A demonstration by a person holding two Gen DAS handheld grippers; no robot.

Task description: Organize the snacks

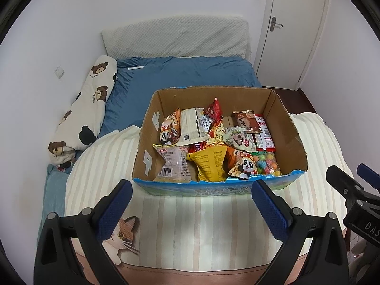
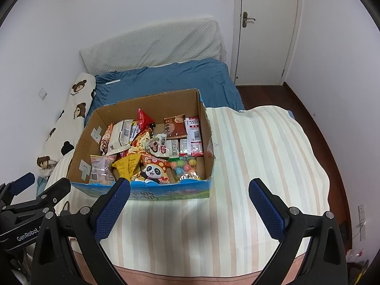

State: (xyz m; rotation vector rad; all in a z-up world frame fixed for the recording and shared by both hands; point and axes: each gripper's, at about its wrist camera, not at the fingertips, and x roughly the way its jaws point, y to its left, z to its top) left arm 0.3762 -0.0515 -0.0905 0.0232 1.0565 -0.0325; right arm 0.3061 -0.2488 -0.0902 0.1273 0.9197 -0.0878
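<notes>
An open cardboard box (image 1: 287,128) (image 2: 83,140) with a blue printed front sits on a striped cloth on the bed. It holds several snack packets: a yellow bag (image 1: 211,163), a panda bag (image 1: 244,163) (image 2: 152,171), a bag of coloured candy balls (image 1: 266,163), a red pouch (image 1: 213,110) (image 2: 143,118) and a clear bag with a barcode (image 1: 171,163). My left gripper (image 1: 192,194) is open and empty, just in front of the box. My right gripper (image 2: 190,197) is open and empty, in front of the box's right corner.
The striped cloth (image 2: 261,156) covers the near bed, with a cat print (image 1: 123,235). Behind lie a blue sheet (image 1: 185,73), a bear-print pillow (image 1: 90,104) at the left and a white pillow (image 1: 175,38). A white door (image 2: 263,28) and dark floor (image 2: 306,109) are at the right.
</notes>
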